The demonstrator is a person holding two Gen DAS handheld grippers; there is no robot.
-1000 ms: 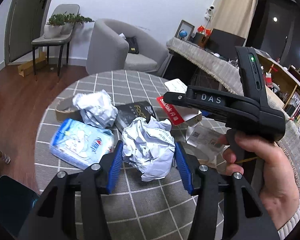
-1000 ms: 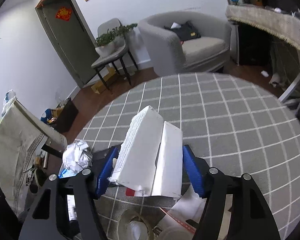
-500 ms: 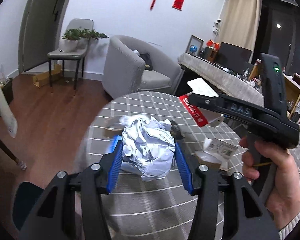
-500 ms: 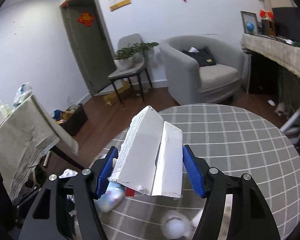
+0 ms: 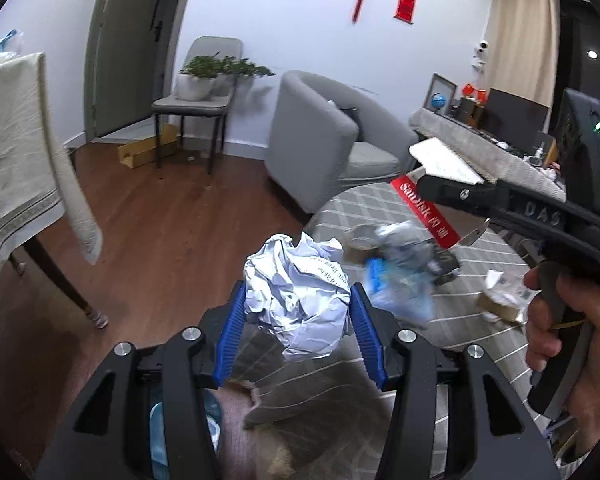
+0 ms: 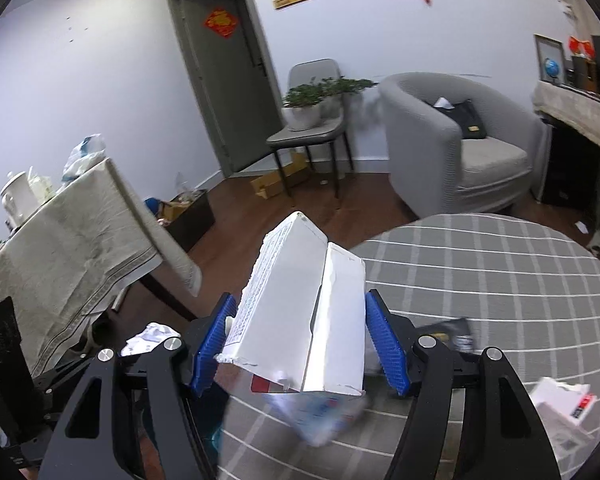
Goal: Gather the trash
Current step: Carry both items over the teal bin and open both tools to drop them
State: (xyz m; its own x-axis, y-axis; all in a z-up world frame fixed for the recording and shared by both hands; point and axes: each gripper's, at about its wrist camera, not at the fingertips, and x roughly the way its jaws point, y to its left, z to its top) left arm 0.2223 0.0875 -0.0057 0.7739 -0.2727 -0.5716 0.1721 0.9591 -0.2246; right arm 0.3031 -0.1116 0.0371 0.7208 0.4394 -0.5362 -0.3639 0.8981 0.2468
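My left gripper [image 5: 298, 312] is shut on a crumpled white paper ball [image 5: 298, 300] and holds it in the air beyond the left edge of the round checked table [image 5: 480, 344]. My right gripper [image 6: 300, 338] is shut on a torn white cardboard box [image 6: 300, 308] with a red SanDisk flap, above the table's left side; it also shows in the left wrist view [image 5: 440, 184]. A blue-and-white wipes pack [image 5: 400, 292], a tape roll [image 5: 360, 240], a dark packet [image 5: 440, 260] and torn packaging [image 5: 500, 296] lie on the table, blurred.
A cloth-covered table [image 6: 68, 240] stands to the left. A grey armchair [image 6: 460, 140] and a chair with a potted plant [image 6: 312, 120] stand at the back on the wood floor. A blue-rimmed container [image 5: 168, 436] shows below my left gripper.
Both grippers have lifted and swung left off the table with their loads. The table's trash now lies lower and to the right in both views.
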